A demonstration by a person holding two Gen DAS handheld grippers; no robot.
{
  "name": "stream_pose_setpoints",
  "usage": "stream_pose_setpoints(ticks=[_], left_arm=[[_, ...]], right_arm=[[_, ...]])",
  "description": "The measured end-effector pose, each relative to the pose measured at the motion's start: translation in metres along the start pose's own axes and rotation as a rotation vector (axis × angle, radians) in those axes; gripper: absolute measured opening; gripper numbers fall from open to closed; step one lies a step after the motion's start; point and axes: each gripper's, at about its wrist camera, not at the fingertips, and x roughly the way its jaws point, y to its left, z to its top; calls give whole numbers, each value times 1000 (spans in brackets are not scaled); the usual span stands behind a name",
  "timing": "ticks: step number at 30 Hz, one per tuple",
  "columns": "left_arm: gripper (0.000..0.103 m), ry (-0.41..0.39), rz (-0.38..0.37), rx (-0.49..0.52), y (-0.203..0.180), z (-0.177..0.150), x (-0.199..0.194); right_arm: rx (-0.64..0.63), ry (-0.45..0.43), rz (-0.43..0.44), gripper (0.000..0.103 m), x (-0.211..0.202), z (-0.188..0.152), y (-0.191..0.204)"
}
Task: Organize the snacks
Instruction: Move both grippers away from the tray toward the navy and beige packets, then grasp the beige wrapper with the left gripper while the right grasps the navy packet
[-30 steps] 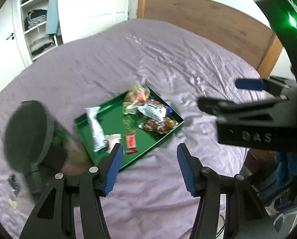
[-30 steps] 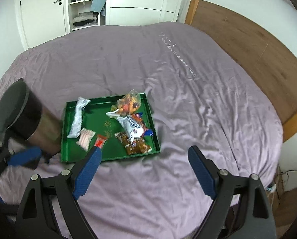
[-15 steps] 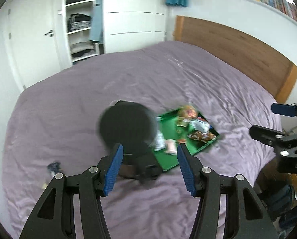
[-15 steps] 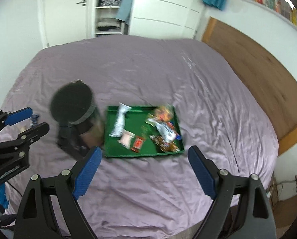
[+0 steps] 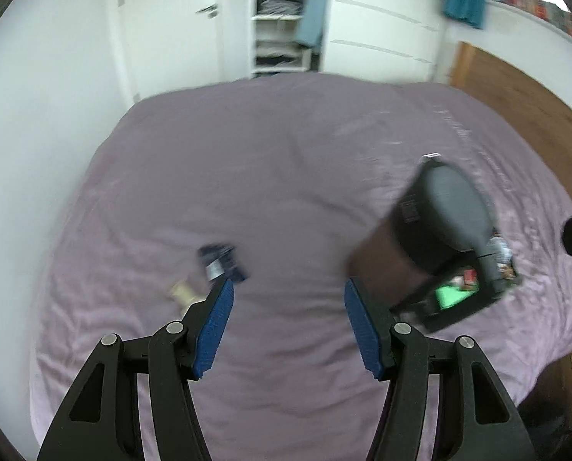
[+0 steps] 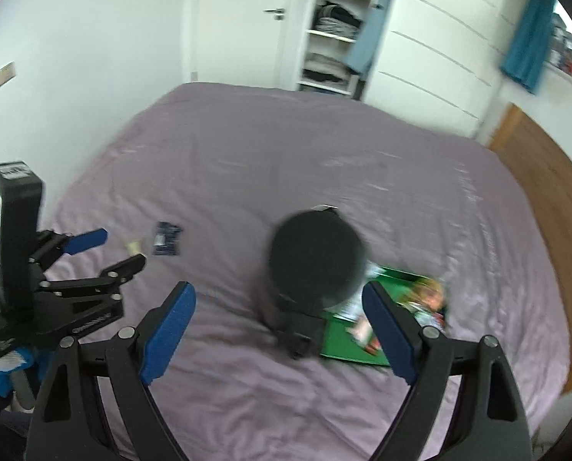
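Snacks are lying in two places on the purple bed (image 6: 286, 153): most are sitting in the green tray (image 6: 343, 349), while a dark blue packet (image 5: 224, 265) and a small pale wrapped piece (image 5: 182, 292) are resting loose on the sheet, well apart from it. Both strays are looking light, flat and crinkly, likely slippery, so pinching across a sealed edge seems wisest. The left gripper (image 5: 286, 326) is hanging just short of them, its jaws opening with nothing between them; the right gripper (image 6: 278, 338) is holding its jaws spread wide and empty. A black round device (image 6: 316, 261) is partly hiding the tray. Compared with a second ago, both views are now facing away from the tray toward the strays.
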Motion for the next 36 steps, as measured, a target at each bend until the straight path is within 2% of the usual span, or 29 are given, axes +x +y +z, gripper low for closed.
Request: stream_pose_setpoints(ticks=[4, 7, 13, 20, 30, 36], left_arm=[[54, 62, 82, -90, 46, -23, 25], [54, 119, 135, -146, 75, -45, 43], [54, 198, 210, -213, 112, -76, 67], [54, 215, 226, -312, 140, -67, 108], [54, 230, 230, -379, 155, -45, 177], [54, 249, 191, -415, 166, -47, 203]], right_arm=[[-37, 34, 92, 91, 34, 0, 33], [-65, 90, 170, 91, 70, -13, 56], [-76, 180, 257, 91, 124, -30, 77], [-66, 192, 266, 91, 171, -16, 85], [-51, 206, 253, 91, 249, 6, 102], [-31, 211, 255, 91, 293, 21, 119]])
